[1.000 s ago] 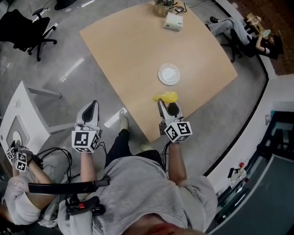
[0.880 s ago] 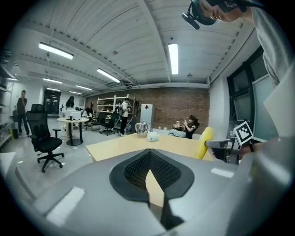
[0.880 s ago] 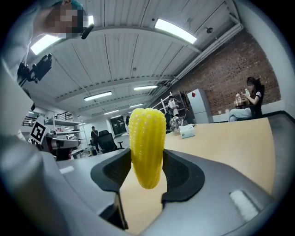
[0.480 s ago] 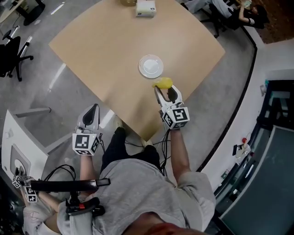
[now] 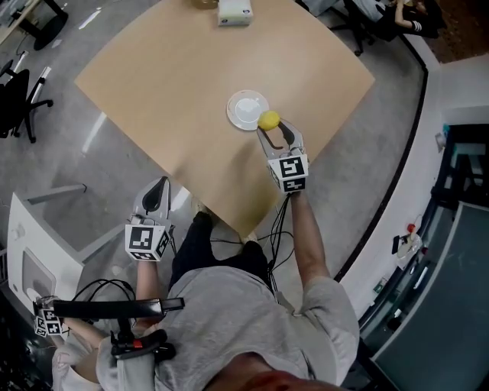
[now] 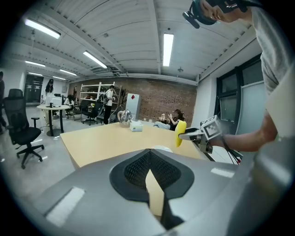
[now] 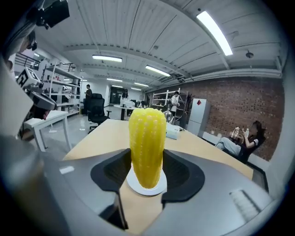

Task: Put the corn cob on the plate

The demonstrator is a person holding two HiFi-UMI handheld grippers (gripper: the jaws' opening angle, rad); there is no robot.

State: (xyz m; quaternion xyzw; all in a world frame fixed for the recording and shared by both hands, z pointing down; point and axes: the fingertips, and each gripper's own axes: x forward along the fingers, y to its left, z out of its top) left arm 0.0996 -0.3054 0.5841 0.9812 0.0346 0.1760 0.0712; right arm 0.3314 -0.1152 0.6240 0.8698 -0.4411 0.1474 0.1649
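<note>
My right gripper (image 5: pixel 276 131) is shut on the yellow corn cob (image 5: pixel 269 120), which stands upright between the pads. It hangs just over the right rim of the small white plate (image 5: pixel 246 109) on the tan table (image 5: pixel 183 76). In the right gripper view the corn cob (image 7: pixel 147 143) fills the gap between the jaws of the right gripper (image 7: pixel 147 174), with the plate (image 7: pixel 137 186) right below it. My left gripper (image 5: pixel 157 191) stays off the table's near-left edge, shut and holding nothing. The left gripper view looks past the left gripper (image 6: pixel 148 157) at the corn cob (image 6: pixel 180 133).
A white tissue box (image 5: pixel 234 11) and a kettle sit at the table's far end. Office chairs (image 5: pixel 19 99) stand on the grey floor to the left, with a white cabinet (image 5: pixel 27 244) near my left side. People sit beyond the far right corner.
My right gripper carried the corn cob forward from the table's near edge to the plate's rim and rolled it from lying to upright. The left gripper shifted only a little.
</note>
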